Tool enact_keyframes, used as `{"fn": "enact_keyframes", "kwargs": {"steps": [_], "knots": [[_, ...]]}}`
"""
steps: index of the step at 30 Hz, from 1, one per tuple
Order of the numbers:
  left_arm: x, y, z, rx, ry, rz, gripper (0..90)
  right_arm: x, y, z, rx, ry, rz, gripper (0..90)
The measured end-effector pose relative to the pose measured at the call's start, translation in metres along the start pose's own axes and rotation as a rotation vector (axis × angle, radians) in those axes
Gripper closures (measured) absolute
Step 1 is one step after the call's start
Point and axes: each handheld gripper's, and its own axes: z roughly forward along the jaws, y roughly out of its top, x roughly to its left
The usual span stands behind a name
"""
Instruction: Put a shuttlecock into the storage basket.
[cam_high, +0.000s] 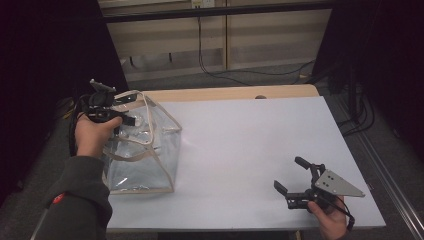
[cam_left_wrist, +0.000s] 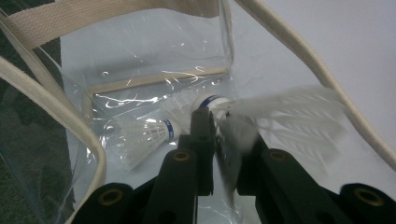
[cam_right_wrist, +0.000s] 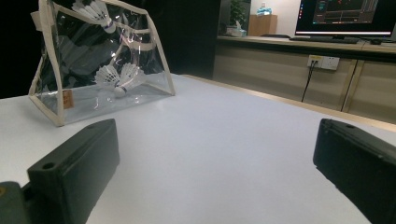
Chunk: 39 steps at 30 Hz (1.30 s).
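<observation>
A clear plastic bag (cam_high: 145, 150) with cream webbing trim stands on the left of the white table (cam_high: 250, 140). My left gripper (cam_high: 125, 120) hangs over its open mouth. In the left gripper view the jaws stand close together (cam_left_wrist: 224, 126) with the feather skirt of a blurred white shuttlecock (cam_left_wrist: 289, 116) pinched between them. Its cork points into the bag (cam_left_wrist: 46, 18). More shuttlecocks (cam_left_wrist: 144, 135) lie on the bag's floor, and the right gripper view shows two (cam_right_wrist: 116, 77) through the bag's wall (cam_right_wrist: 60, 93). My right gripper (cam_high: 288, 173) rests open near the front right corner, with nothing between its jaws (cam_right_wrist: 215, 140).
Cables (cam_high: 225, 70) trail on the floor beyond the table's far edge, below a wooden cabinet. A monitor (cam_right_wrist: 345, 16) glows on a counter far behind. White table surface stretches between the bag and my right gripper.
</observation>
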Motion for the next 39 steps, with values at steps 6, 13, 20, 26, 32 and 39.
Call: {"fn": "enact_keyframes", "kwargs": {"steps": [6, 13, 20, 26, 32, 39], "knots": [[0.0, 0.0, -0.002, -0.002, 0.007, 0.004, 79.1, 0.0, 0.0, 0.0, -0.001, -0.001, 0.002, 0.4], [-0.003, 0.002, -0.007, -0.015, -0.013, 0.007, 73.3, 0.0, 0.0, 0.0, 0.002, -0.001, 0.001, 0.4], [-0.013, 0.007, -0.015, -0.025, -0.057, 0.037, 65.3, 0.0, 0.0, 0.0, -0.001, -0.002, 0.001, 0.4], [-0.022, 0.011, -0.025, -0.041, -0.094, 0.061, 59.2, 0.0, 0.001, 0.0, -0.002, -0.001, 0.001, 0.4], [-0.032, 0.012, -0.03, -0.042, -0.136, 0.089, 48.9, 0.0, 0.001, 0.0, 0.0, -0.001, 0.0, 0.4], [-0.045, 0.012, -0.033, -0.038, -0.183, 0.132, 41.7, 0.0, 0.001, 0.0, 0.001, 0.0, 0.0, 0.4]]}}
